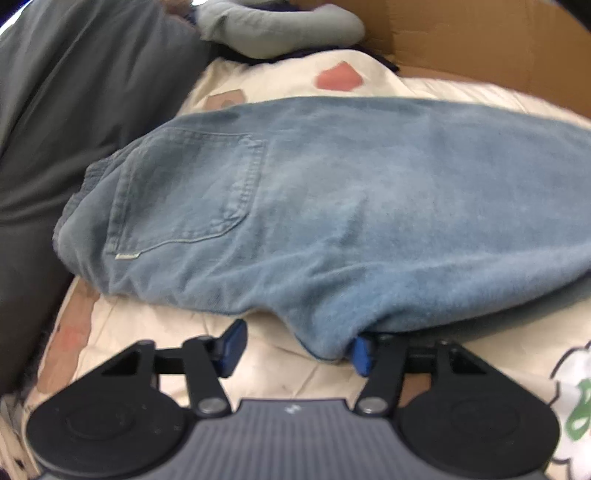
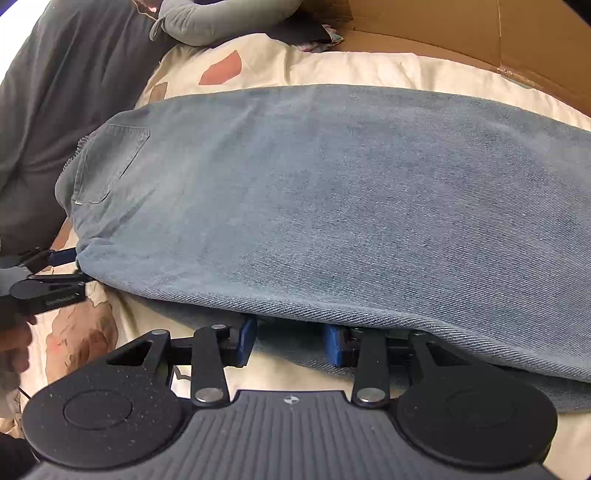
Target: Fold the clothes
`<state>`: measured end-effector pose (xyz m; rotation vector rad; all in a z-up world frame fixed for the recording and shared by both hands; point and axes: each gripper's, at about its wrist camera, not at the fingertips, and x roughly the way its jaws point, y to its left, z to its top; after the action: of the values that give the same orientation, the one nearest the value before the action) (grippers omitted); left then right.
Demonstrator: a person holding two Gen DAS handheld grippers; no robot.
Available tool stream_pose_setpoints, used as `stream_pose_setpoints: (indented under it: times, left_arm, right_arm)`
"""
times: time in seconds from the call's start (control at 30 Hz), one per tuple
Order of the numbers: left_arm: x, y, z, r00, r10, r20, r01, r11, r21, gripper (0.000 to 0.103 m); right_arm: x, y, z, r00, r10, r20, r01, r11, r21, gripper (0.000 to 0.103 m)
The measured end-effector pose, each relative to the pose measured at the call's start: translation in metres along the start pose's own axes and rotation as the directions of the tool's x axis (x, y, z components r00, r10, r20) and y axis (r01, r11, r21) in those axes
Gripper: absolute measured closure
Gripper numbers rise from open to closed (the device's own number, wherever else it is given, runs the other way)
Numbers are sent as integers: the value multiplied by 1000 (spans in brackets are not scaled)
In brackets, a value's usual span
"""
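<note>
Light blue jeans (image 1: 332,206) lie folded lengthwise across a cream patterned bedspread (image 1: 280,365), back pocket (image 1: 192,192) to the left. My left gripper (image 1: 297,350) is at the near edge by the seat. A drooping fold hangs between its blue pads: the right pad (image 1: 361,355) touches the denim, the left pad (image 1: 233,345) stands clear of it, so it is open. In the right wrist view this gripper (image 2: 61,271) sits at the jeans' (image 2: 332,206) left corner. My right gripper (image 2: 290,343) is shut on the lower denim layer at the near edge, with the top layer draped over its fingertips.
A dark grey garment (image 1: 66,122) is heaped at the left. A pale grey rolled cloth (image 1: 273,26) lies at the back. A brown cardboard wall (image 1: 480,48) runs behind the bedspread. A white printed cloth (image 1: 576,406) shows at the right. A hand (image 2: 13,350) holds the left gripper.
</note>
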<state>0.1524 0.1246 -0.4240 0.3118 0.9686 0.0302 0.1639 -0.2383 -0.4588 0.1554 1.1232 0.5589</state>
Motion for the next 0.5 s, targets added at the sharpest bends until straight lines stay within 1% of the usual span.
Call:
stream_pose_setpoints:
  times: [0.03, 0.1, 0.13, 0.17, 0.23, 0.33, 0.5]
  left_arm:
    - [-3, 3, 1, 1000, -2, 1, 2, 1000, -13, 50]
    - [-7, 3, 3, 1000, -12, 13, 12, 1000, -9, 56]
    - [-7, 2, 3, 1000, -21, 11, 21, 1000, -10, 62]
    - [-8, 2, 4, 999, -32, 9, 32, 999, -13, 71]
    - [-7, 2, 4, 998, -68, -7, 68, 997, -40, 83]
    - [-12, 4, 4, 996, -88, -6, 87, 995, -55, 87]
    - [-22, 10, 2, 993, -119, -21, 118, 991, -68, 89]
  right_arm:
    - [0, 0, 0, 1000, 0, 0, 0, 1000, 2, 60]
    - [0, -1, -1, 1000, -1, 1, 1, 1000, 4, 60]
    - [-1, -1, -1, 1000, -1, 1, 1, 1000, 5, 60]
    - [-1, -1, -1, 1000, -2, 1, 2, 1000, 6, 60]
    - [-3, -2, -2, 1000, -2, 2, 2, 1000, 12, 60]
    - [-8, -7, -4, 1000, 4, 7, -5, 999, 40, 60]
    - [-22, -16, -12, 1000, 18, 14, -19, 996, 90, 60]
